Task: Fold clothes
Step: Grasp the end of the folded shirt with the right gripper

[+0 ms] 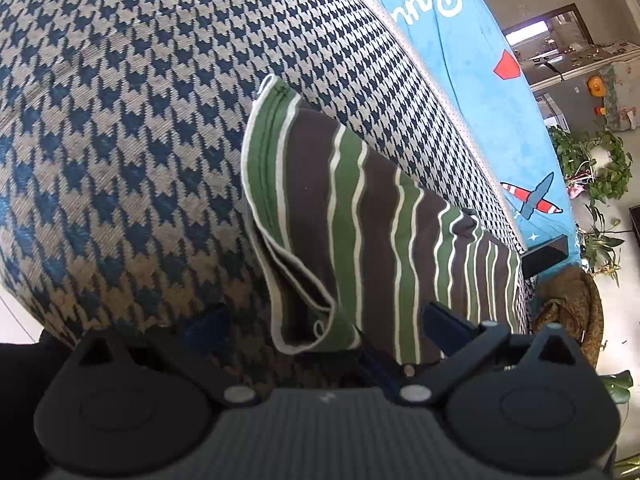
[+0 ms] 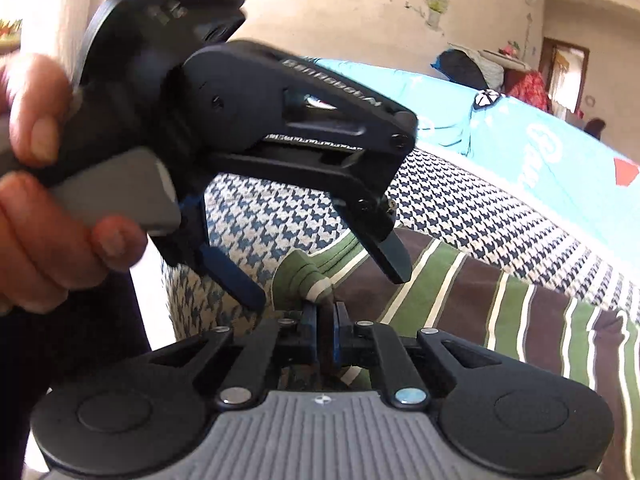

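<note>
A garment with brown, green and white stripes (image 1: 372, 216) lies across a houndstooth-covered surface (image 1: 120, 128). My left gripper (image 1: 324, 314) is open, and its fingers straddle the garment's near folded edge without clamping it. In the right wrist view the same garment (image 2: 500, 308) runs off to the right. My right gripper (image 2: 326, 314) is shut on a bunched green cuff (image 2: 306, 280) of the garment. Just above that cuff hovers the left gripper (image 2: 328, 290), held by a hand (image 2: 36, 184), with its jaws spread wide.
A light blue printed blanket (image 1: 472, 48) lies beyond the houndstooth surface (image 2: 460, 204). Potted plants (image 1: 588, 160) and a brown cloth bundle (image 1: 572, 312) stand on the floor to the right. A doorway and shelves (image 2: 564, 76) are in the far background.
</note>
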The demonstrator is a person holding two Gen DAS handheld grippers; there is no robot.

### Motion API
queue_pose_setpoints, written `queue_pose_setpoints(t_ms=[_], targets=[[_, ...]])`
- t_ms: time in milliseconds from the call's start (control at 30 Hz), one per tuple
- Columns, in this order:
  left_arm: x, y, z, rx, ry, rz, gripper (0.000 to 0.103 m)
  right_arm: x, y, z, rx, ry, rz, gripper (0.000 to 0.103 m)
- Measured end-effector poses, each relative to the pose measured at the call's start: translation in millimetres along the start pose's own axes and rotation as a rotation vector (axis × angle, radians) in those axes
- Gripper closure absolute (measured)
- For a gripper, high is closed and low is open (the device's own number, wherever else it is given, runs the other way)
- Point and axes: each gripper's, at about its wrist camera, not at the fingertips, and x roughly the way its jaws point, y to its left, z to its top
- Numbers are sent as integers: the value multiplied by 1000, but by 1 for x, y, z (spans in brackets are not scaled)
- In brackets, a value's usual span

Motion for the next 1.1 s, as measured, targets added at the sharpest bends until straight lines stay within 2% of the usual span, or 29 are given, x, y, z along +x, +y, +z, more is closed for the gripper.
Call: queue_pose_setpoints(t_ms=[67,133,167,300,367,467,600,733,833,900,933,967,1100], targets=[[-1,-9,2,25,-14,-36,0,-4,-16,-1,105,-3,26,96],[-3,-15,5,30,-22,-110,2,-6,-27,-1,170,3,51,95],[-3,-16,8,32,-25,-134,2,-7,-26,-2,160,5,48,95],[-8,-27,2,55,-35,-138,2,-8,-15,-4,52,17,10,95],[-11,-30,-1,64,-36,-155,2,-6,-7,-6,-14,33,-13,81],[-16,-31,-2,63,-44,-173,1,-3,4,-10,-94,30,-49,69],[-16,-27,-2,44,-33,-183,1,-2,11,-12,-143,18,-64,65],[-14,-24,-2,39,-19,-185,0,2,20,-16,-220,-2,-135,64],[-12,-19,0,21,-11,-182,0,4,23,-17,-249,-7,-158,66],[-13,-17,3,22,-13,-168,0,6,24,-18,-268,-11,-173,79],[-13,-18,5,33,-23,-141,0,7,25,-19,-278,-12,-181,90],[-13,-19,7,44,-33,-114,0,7,25,-19,-278,-14,-185,94],[-6,-15,22,32,-55,-21,0,5,22,-12,-246,-38,-193,97]])
